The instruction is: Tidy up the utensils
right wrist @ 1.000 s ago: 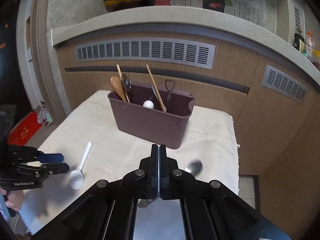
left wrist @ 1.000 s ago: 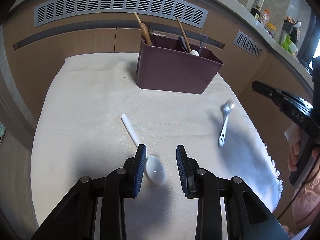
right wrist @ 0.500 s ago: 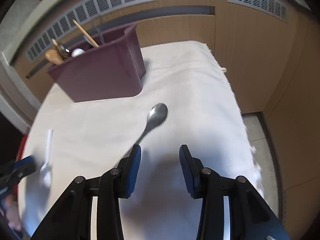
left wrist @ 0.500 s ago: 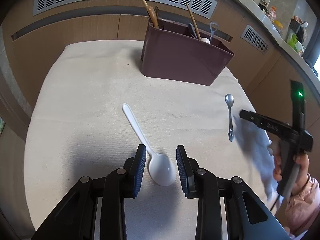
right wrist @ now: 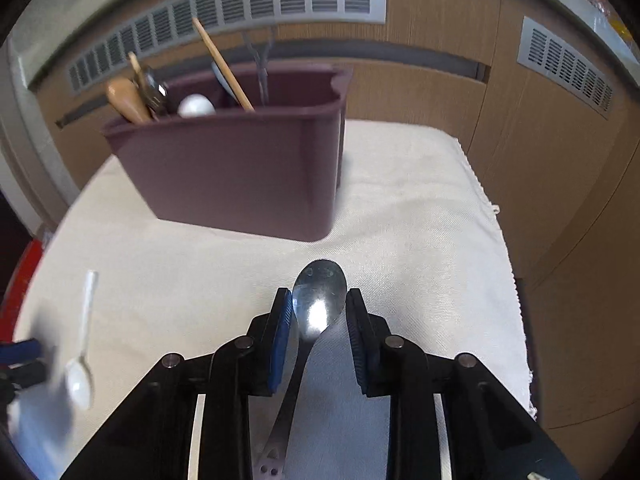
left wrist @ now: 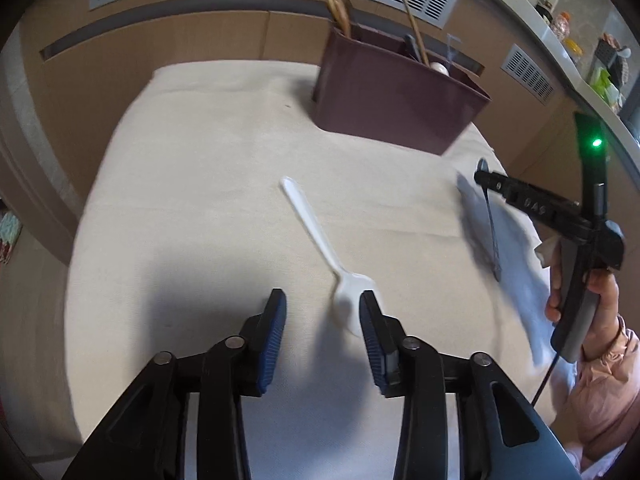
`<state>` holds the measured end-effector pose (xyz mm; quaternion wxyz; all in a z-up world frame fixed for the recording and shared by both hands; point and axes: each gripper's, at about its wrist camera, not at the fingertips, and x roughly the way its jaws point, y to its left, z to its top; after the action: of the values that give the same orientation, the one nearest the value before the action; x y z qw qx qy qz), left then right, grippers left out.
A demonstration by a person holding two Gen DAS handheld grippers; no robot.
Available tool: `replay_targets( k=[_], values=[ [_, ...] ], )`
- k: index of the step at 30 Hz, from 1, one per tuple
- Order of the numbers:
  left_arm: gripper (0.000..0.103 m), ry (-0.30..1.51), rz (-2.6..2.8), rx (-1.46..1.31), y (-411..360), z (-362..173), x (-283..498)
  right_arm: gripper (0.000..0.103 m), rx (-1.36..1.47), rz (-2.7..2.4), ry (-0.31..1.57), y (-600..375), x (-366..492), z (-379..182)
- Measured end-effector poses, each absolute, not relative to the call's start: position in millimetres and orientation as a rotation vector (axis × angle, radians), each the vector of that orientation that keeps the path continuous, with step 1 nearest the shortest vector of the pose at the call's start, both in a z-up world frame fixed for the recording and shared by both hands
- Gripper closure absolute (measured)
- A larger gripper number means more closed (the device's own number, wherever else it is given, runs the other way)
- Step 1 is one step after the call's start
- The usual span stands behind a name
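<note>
A white plastic spoon point(left wrist: 316, 236) lies on the cream cloth point(left wrist: 192, 200). Its bowl sits between the fingers of my left gripper point(left wrist: 322, 312), close against the right finger; the jaws are opening and do not press it. A metal spoon point(right wrist: 319, 300) lies flat near the cloth's right side. My right gripper point(right wrist: 319, 308) is low over it with the bowl between its pads, and the jaws are closing with the pads right at the bowl's edges. The handle runs back under the gripper. A maroon utensil holder point(right wrist: 240, 176) stands at the back.
The holder point(left wrist: 392, 108) has wooden utensils, a white spoon and metal pieces standing in it. Wooden cabinet fronts with vent grilles run behind the table. The cloth's fringed right edge point(right wrist: 500, 232) drops off beside the metal spoon. A hand in a pink sleeve point(left wrist: 600, 320) holds the right gripper.
My right gripper went from shut to open, dropped to the metal spoon and now straddles its bowl. My left jaws stand wider, and the white spoon's bowl now lies by the right finger.
</note>
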<state>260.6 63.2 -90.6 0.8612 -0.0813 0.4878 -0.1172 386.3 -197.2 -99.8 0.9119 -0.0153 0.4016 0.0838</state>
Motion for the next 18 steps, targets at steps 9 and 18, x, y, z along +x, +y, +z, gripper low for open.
replay_targets(
  k=[9,18],
  values=[
    [0.057,1.142,-0.218,-0.143,39.4,-100.4,307.5,0.087,-0.04,0.234,0.695,-199.1,343.4,-49.2],
    [0.093,1.132,-0.149,-0.005,21.8,-102.0,349.8,0.089,-0.015,0.313,0.65,-202.2,331.4,-43.2]
  ],
)
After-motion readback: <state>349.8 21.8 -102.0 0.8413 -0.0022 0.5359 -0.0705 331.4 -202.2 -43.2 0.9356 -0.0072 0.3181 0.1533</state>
